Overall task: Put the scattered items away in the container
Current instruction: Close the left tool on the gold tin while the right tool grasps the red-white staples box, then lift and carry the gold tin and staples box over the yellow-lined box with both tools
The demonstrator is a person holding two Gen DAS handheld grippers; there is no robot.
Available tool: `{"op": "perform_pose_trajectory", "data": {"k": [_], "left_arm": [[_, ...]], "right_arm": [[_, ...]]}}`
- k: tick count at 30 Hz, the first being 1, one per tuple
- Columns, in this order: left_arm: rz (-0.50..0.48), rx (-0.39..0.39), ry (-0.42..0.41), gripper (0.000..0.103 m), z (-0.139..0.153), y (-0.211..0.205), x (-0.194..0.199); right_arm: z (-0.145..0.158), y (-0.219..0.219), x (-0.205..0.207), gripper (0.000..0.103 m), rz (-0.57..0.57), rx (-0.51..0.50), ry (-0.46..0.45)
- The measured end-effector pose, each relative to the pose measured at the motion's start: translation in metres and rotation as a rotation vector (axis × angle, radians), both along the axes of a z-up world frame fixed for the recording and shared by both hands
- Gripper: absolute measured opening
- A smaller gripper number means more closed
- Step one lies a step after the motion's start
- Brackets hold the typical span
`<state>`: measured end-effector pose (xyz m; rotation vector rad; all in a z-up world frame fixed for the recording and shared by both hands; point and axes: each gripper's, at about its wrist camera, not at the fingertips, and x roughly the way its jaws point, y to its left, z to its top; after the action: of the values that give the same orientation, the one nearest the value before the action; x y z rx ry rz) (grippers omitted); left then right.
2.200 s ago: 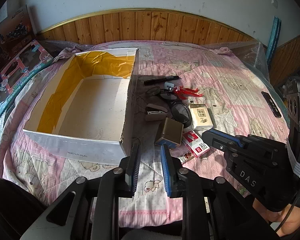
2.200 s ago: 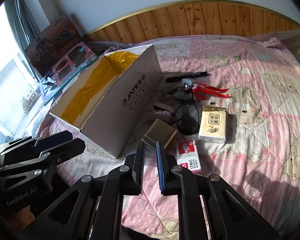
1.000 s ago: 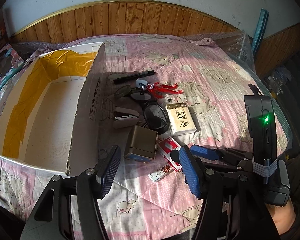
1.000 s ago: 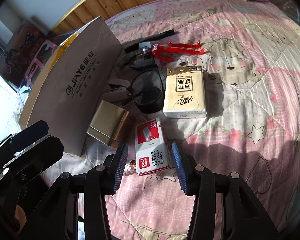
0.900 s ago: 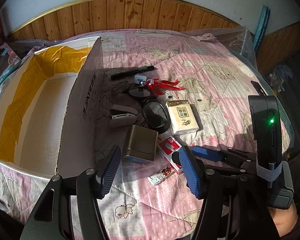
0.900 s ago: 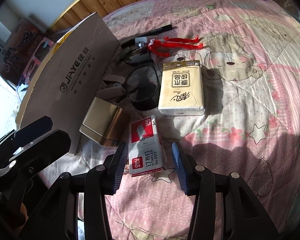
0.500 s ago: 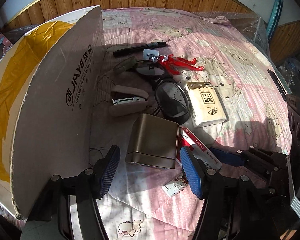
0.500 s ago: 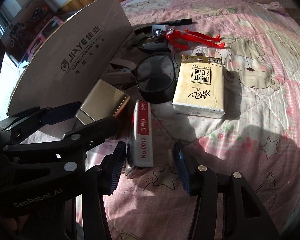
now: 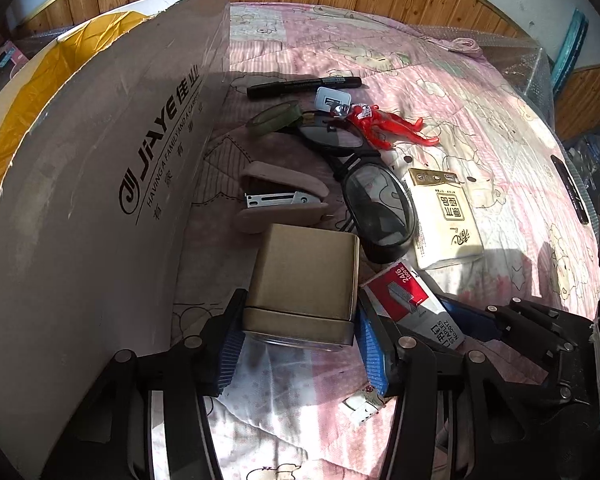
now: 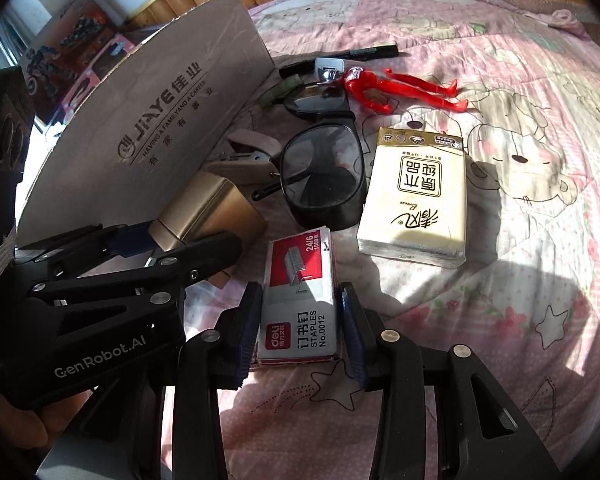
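The left gripper (image 9: 298, 344) straddles the square gold metal tin (image 9: 306, 286), released; the right gripper (image 10: 300, 330) brackets the red-and-white staples box (image 10: 300, 300), unclenched.

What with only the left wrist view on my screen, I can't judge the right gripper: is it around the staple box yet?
Observer: Yes. The right gripper is open, with one finger on each side of the staple box.
Operator: Anything crowding the box?
Observer: The tissue pack lies apart from it; bedcover shows between them.
Operator: How does my left gripper look from there?
Observer: The left gripper reaches in from the side, a finger on either side of the gold tin.
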<state>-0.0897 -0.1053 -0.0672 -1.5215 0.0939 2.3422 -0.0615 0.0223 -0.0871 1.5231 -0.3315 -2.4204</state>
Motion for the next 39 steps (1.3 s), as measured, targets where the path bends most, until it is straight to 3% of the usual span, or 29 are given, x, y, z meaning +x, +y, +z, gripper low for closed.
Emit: {"op": "perform_pose_trajectory", "data": {"k": [18, 39], "left_arm": [[0.012, 0.019, 0.041, 0.051, 0.021, -0.005, 0.015], [-0.005, 0.057, 0.141, 0.051, 0.076, -0.017, 0.051]], "right_arm": [[0.012, 0.029, 0.014, 0.04, -0.111, -0.09, -0.009], [0.05, 0.03, 0.036, 0.04, -0.155, -0.061, 0.088]]}}
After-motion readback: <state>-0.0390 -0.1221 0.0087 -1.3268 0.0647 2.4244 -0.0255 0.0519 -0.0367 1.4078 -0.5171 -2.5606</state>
